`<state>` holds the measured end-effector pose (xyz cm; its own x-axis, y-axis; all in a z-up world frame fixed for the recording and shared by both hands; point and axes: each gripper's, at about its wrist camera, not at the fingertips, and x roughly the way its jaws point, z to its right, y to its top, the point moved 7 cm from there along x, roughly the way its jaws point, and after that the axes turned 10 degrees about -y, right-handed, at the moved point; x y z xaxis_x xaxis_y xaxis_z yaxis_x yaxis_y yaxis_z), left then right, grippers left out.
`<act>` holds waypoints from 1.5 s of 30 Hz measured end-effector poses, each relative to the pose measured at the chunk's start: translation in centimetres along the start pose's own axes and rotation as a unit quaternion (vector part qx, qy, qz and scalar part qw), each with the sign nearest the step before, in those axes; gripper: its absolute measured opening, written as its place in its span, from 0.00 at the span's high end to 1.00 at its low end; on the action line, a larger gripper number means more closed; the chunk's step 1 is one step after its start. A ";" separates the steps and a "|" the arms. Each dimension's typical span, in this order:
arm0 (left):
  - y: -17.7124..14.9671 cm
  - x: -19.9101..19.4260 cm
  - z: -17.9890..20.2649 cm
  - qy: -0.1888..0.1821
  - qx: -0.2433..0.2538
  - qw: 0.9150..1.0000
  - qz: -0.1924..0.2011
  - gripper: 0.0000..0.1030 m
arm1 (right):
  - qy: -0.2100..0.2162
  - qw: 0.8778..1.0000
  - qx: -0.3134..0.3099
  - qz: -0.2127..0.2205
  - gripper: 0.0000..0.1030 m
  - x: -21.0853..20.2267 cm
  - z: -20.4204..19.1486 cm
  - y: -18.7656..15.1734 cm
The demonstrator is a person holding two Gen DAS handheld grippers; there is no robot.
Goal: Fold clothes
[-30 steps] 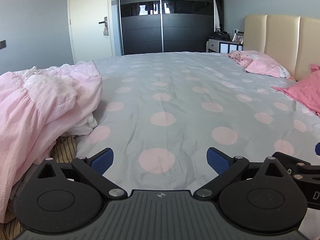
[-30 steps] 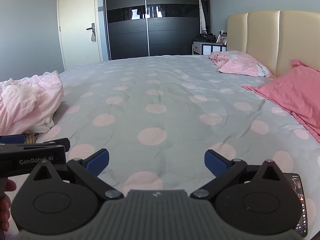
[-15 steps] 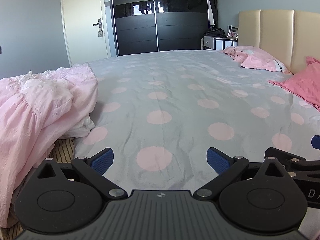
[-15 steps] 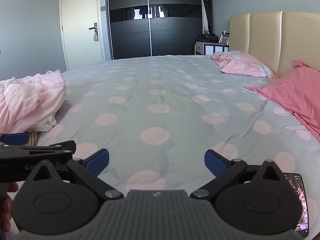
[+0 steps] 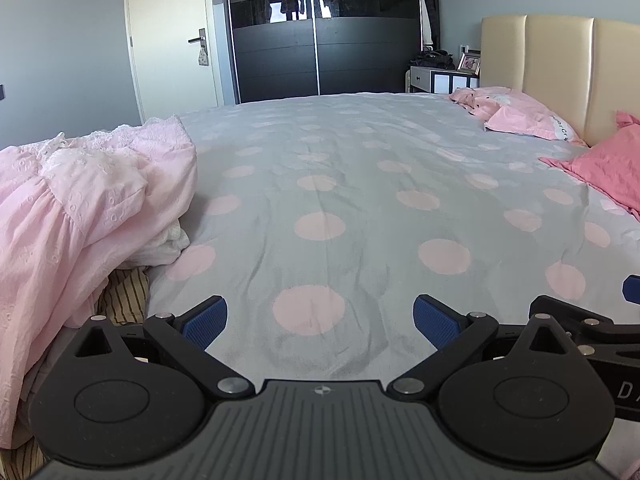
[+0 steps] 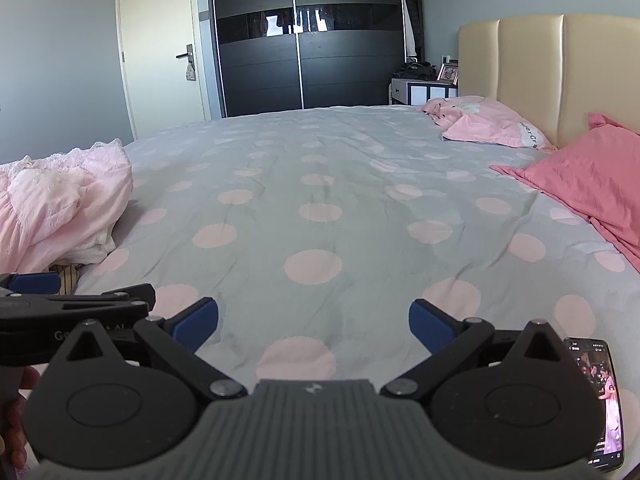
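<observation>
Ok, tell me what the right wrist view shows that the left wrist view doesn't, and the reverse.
Only the right wrist view shows a phone with a lit screen lying on the bed at the lower right, and part of a hand at the lower left edge. Only the left wrist view shows the full spread of the pink dress and more of the striped cloth beneath it. Both show the dotted bedsheet, the pillows, the wardrobe and each open, empty gripper.

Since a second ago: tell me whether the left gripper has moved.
Yes. The left gripper has swung left: the wardrobe and headboard sit further right in its view.
</observation>
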<state>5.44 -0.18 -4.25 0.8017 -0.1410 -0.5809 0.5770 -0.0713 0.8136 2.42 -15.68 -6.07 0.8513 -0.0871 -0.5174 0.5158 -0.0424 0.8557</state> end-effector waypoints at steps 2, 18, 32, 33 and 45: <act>0.0 0.0 0.0 0.000 -0.001 1.000 0.000 0.01 | 0.000 1.000 0.001 -0.001 0.01 0.0 0.0 -0.1; 0.0 -0.1 -0.1 0.002 -0.001 1.000 0.000 0.01 | 0.001 1.000 0.008 -0.002 0.01 -0.1 0.1 -0.2; 0.2 -0.1 -0.2 0.004 0.003 1.000 -0.003 0.01 | 0.001 1.000 0.004 -0.003 0.01 0.0 0.2 -0.3; 0.2 -0.1 -0.2 0.004 0.003 1.000 -0.003 0.01 | 0.001 1.000 0.004 -0.003 0.01 0.0 0.2 -0.2; 0.0 0.0 -0.5 0.003 0.002 1.000 -0.011 0.01 | 0.001 1.000 -0.010 0.002 0.01 0.0 -0.2 -0.2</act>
<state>5.46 0.33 -4.27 0.7899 -0.1340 -0.5984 0.5934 -0.0790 0.8010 2.33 -15.46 -6.22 0.8538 -0.0855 -0.5135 0.5135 -0.0231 0.8578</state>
